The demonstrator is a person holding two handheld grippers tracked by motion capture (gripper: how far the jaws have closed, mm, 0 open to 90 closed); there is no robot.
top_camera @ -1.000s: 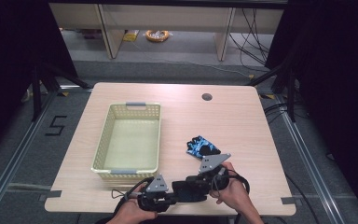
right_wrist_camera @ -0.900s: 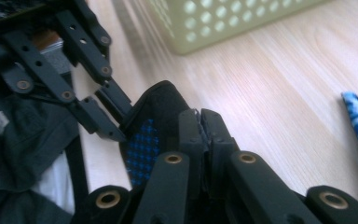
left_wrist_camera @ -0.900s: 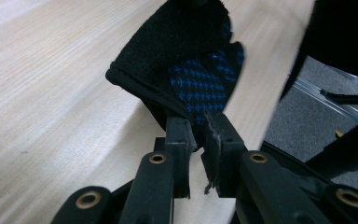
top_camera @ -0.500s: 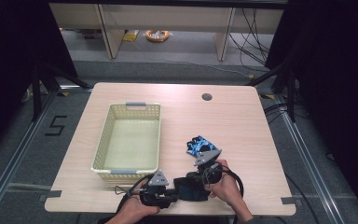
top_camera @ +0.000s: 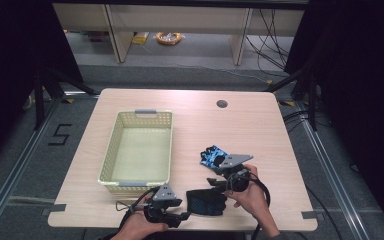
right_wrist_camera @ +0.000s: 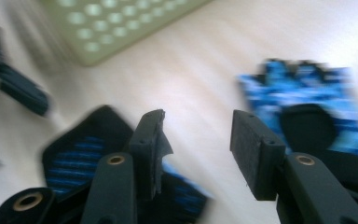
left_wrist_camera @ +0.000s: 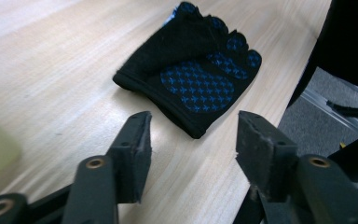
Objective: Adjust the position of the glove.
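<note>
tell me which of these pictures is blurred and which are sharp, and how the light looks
Right gripper view: smeared by motion, the basket and the blue glove streaked. Left gripper view: sharp on the black glove, with a soft shadow along its near edge. High view: sharp and evenly lit on the table, no glare, the surroundings dark.

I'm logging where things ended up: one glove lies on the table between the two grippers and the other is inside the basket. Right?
Not quite. The high view shows the other glove on the table, right of the basket. The black glove does lie between the left gripper and right gripper.
</note>
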